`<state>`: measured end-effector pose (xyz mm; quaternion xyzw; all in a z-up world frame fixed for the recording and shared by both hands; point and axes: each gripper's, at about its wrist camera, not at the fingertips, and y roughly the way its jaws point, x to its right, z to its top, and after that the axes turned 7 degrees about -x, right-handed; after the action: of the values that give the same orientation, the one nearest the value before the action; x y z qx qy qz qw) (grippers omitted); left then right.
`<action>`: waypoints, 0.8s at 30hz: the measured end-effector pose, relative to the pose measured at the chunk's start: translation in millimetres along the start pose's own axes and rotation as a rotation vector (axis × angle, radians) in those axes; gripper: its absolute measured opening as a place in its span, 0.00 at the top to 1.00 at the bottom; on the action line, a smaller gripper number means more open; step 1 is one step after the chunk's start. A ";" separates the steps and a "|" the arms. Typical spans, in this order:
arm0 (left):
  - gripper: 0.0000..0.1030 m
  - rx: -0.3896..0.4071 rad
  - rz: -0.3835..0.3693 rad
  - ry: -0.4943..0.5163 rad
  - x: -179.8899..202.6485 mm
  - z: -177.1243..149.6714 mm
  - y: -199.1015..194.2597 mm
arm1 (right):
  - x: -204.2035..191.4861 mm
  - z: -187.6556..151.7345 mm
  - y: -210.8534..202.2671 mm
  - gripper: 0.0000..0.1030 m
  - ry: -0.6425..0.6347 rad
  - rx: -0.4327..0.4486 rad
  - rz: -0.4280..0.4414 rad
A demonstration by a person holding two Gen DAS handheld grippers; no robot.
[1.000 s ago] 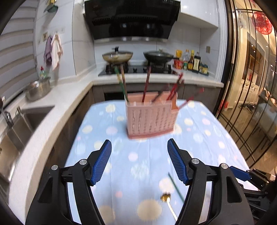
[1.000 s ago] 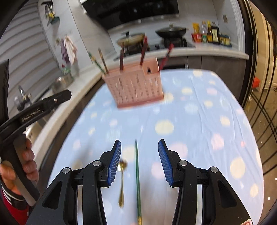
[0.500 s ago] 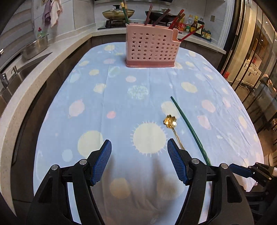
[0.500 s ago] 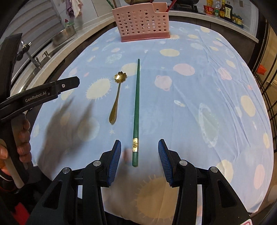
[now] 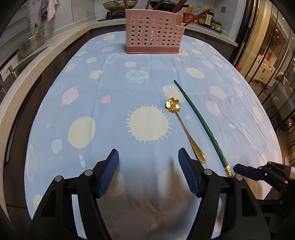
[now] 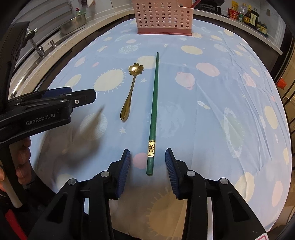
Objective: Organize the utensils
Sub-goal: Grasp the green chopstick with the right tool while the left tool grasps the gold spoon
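A table under a light blue cloth point(image 5: 114, 77) printed with pale suns and planets stood in the kitchen. A speckled beige stone counter point(image 5: 60, 46) ran along the left and behind it, and carried a steel sink point(image 6: 55, 39), a metal pot point(image 5: 32, 45) and dark sauce bottles point(image 5: 204, 17). Glass doors with dark frames point(image 5: 267, 61) were on the right.

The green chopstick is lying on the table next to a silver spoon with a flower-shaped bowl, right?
Almost. The green chopstick does lie on the table beside a spoon with a flower-shaped bowl, but that spoon is gold, not silver. The right wrist view shows it clearly.
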<state>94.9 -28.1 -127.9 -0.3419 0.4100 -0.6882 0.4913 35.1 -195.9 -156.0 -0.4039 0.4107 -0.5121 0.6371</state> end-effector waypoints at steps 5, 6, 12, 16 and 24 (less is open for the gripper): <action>0.38 -0.007 -0.004 0.008 4.1 -1.4 1.9 | -2.0 -0.4 2.5 0.76 -0.028 -0.003 -0.037; 0.38 -0.008 -0.006 0.009 4.8 -1.4 2.0 | -3.2 -0.3 2.5 0.79 -0.041 -0.001 -0.052; 0.27 -0.003 -0.022 0.031 13.8 -2.5 -0.5 | 0.8 0.8 2.5 0.94 -0.030 0.001 -0.044; 0.25 -0.006 -0.040 0.053 22.9 -2.3 1.2 | 8.0 1.1 0.2 0.94 -0.005 0.009 -0.060; 0.25 -0.019 -0.055 0.105 41.6 -0.2 12.8 | 25.9 0.2 -1.4 0.94 0.064 0.015 -0.047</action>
<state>88.0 -70.2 -136.6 -0.3210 0.4321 -0.7146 0.4469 38.4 -221.6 -157.5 -0.3921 0.4174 -0.5425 0.6146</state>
